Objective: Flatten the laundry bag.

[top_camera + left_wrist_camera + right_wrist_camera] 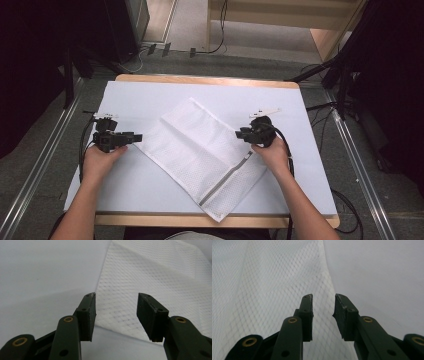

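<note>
So there's a table (150,95) with a pale blue-grey top and a wood edge sitting mid-frame in the high view, grey floor and cables lying around it, a wooden platform showing at the top. A white mesh laundry bag (200,150) is lying flat on it, turned diagonally so one corner is pointing to the upper middle and another is hanging right at the bottom edge of the table, with a grey zipper (227,180) running along its lower right side. The left gripper (135,136) is sitting at the left of the frame, jaws pointing right at the bag's left corner; in the left gripper view its jaws are standing wide apart with nothing between them, the mesh edge lying just ahead. The right gripper (239,133) is sitting by the bag's right edge, near the zipper's upper end. In the right gripper view its jaws are parted a bit less, hovering over the bag's edge, not pinching anything.
</note>
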Demonstrator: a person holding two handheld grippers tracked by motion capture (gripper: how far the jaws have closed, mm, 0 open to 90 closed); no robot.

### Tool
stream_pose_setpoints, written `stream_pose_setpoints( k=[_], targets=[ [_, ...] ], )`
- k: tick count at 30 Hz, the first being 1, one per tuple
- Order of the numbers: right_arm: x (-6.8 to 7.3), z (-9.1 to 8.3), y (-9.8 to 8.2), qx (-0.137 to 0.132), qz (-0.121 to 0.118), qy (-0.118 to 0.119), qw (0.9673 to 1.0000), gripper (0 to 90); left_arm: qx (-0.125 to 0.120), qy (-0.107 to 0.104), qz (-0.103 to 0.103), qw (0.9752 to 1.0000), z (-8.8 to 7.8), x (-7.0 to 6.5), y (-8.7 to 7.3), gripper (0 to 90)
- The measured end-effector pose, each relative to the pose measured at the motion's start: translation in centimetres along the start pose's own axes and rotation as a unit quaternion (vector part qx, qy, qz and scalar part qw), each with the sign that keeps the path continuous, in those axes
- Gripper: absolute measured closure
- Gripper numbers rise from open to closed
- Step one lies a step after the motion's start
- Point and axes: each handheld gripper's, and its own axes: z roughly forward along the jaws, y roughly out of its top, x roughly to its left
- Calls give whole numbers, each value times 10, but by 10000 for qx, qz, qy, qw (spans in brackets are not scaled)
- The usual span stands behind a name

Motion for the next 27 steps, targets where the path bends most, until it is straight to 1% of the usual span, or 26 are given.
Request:
stream_pose_setpoints(
  k=[3,4,5,6,7,10,13,14,15,16,17,18,19,20,21,23,25,27],
  targets=[
    [2,11,9,79,-81,59,9999,692,28,122,23,9999,3,3,-4,505],
    [1,15,12,97,-109,85,9999,684,77,154,21,9998,6,4,-4,506],
    [1,19,15,133,-104,103,9998,679,104,171,18,9998,9,5,-5,506],
    [1,21,17,164,-71,116,9998,671,184,218,38,9996,13,5,-6,506],
    [0,26,21,163,-116,130,9997,661,135,235,69,9996,14,4,-6,511],
    [-3,36,30,183,-138,151,9996,631,95,234,52,9997,15,3,-7,514],
    [-7,49,36,318,-150,140,9993,609,102,157,45,9998,17,1,-8,605],
    [-8,51,36,324,-152,146,9993,609,142,121,52,9998,18,1,-8,655],
    [-9,59,37,477,-152,151,9986,614,239,-16,30,9997,21,-1,-8,751],
    [-9,59,37,477,-152,151,9986,614,239,-16,30,9997,21,-1,-8,791],
    [-8,61,36,507,-155,158,9985,641,304,-50,47,9995,23,-3,-8,791],
    [-7,63,36,560,-178,154,9982,668,375,-20,79,9993,24,-5,-6,847],
    [-5,63,36,545,-257,37,9982,736,450,-29,73,9990,25,-6,-4,874],
    [-4,63,36,574,-305,-3,9979,790,507,-43,90,9987,26,-7,-1,881],
    [-3,62,36,648,-293,-45,9975,881,544,-40,113,9984,28,-7,1,888],
    [-3,62,36,671,-277,-33,9974,895,552,12,164,9983,29,-7,5,889],
    [-4,58,34,648,-187,-55,9977,900,459,-12,97,9989,29,-3,11,889],
    [-5,53,31,622,-126,-34,9980,900,386,7,92,9992,29,1,18,890]
  ],
)
